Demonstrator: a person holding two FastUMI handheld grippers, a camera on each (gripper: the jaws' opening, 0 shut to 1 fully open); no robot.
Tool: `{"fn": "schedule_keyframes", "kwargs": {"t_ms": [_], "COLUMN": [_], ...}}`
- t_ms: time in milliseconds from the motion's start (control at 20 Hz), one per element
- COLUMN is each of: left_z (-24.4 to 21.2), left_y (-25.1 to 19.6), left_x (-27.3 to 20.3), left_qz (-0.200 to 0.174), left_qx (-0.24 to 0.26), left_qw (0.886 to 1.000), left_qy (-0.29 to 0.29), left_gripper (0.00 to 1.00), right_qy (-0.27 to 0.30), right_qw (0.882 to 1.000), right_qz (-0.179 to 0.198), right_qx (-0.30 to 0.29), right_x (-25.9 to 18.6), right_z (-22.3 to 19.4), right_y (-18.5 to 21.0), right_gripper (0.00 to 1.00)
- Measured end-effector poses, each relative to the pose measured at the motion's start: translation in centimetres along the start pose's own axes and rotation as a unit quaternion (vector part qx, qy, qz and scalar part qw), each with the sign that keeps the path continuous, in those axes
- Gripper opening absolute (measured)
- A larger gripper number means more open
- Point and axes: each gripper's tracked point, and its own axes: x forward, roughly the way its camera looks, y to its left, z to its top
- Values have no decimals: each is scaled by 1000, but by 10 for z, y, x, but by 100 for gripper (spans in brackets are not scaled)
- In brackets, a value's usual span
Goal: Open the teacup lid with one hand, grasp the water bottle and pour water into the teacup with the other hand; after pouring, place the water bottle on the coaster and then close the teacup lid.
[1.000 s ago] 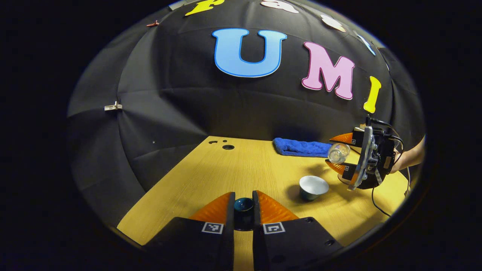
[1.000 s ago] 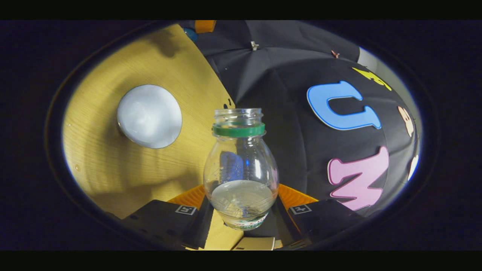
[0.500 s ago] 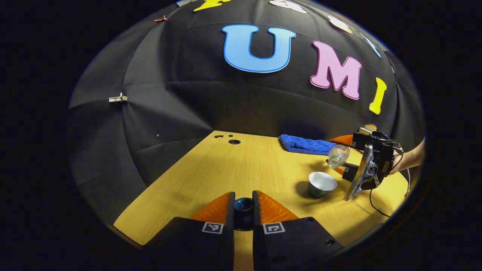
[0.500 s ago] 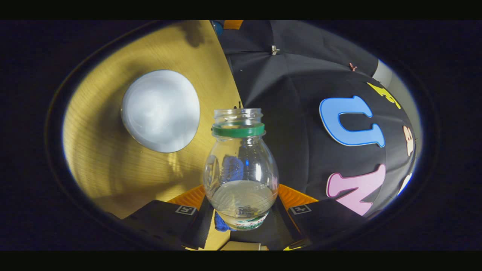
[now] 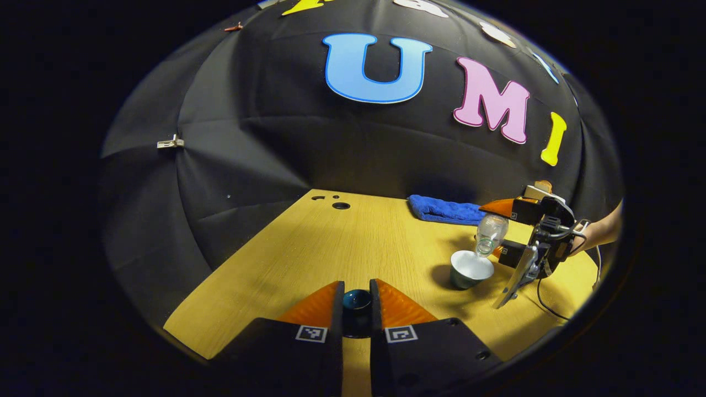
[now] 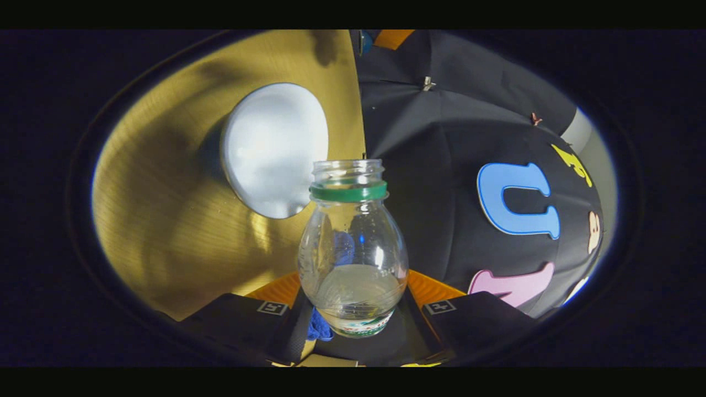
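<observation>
Spillage is my worry: at right of the left gripper view, my right gripper [image 5: 499, 231] pinches the tilted water bottle [image 5: 487, 233] between its fingers, mouth just above the open teacup [image 5: 469, 268] on the desk [image 5: 342, 248]. In the right gripper view the bottle's mouth [image 6: 347, 171] overlaps only the cup's rim edge [image 6: 276, 149], so tipping further may wet the desk. My left gripper [image 5: 357, 304] pinches the dark teacup lid [image 5: 357, 300] at bottom centre; a loosened grip drops it

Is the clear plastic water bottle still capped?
No, the clear plastic water bottle has an open mouth above its green neck ring.
</observation>
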Motion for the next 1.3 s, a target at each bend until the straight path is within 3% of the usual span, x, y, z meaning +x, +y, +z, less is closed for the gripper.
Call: {"fn": "schedule_keyframes", "kwargs": {"t_ms": [550, 600, 700, 750, 800, 850, 900, 1000, 1250, 1300], "left_z": [-4, -4, -4, -5, -4, -4, -3, -5, -6, -5], "left_y": [-7, -7, -6, -5, -6, -5, -6, -6, -6, -7], "left_x": [-6, -6, -6, -5, -5, -5, -6, -6, -5, -6], "left_qz": [-10, -10, -9, -8, -8, -8, -8, -9, -7, -7], "left_qx": [-13, -14, -14, -13, -12, -12, -12, -12, -18, -18], "left_qw": [1000, 1000, 1000, 1000, 1000, 1000, 1000, 1000, 1000, 1000], "left_qy": [2, 3, 4, 3, 3, 2, 2, 3, 4, 3], "left_gripper": [24, 20, 24, 20, 24, 20, 24, 24, 24, 24], "right_qy": [-17, -18, -19, -18, -18, -18, -18, -24, -34, -33], "right_qw": [997, 997, 996, 996, 996, 996, 995, 993, 990, 990], "right_qz": [-21, -24, -27, -27, -28, -30, -34, -51, -51, -52], "right_qx": [-65, -70, -79, -81, -82, -85, -90, -108, -126, -130], "right_x": [3, 4, 6, 6, 8, 8, 8, 8, 9, 11], "right_z": [7, 7, 7, 6, 6, 5, 6, 10, 9, 8], "right_y": [-8, -10, -12, -12, -13, -15, -16, -22, -20, -21], "right_gripper": [74, 74, 74, 70, 74, 74, 74, 74, 74, 70]}}
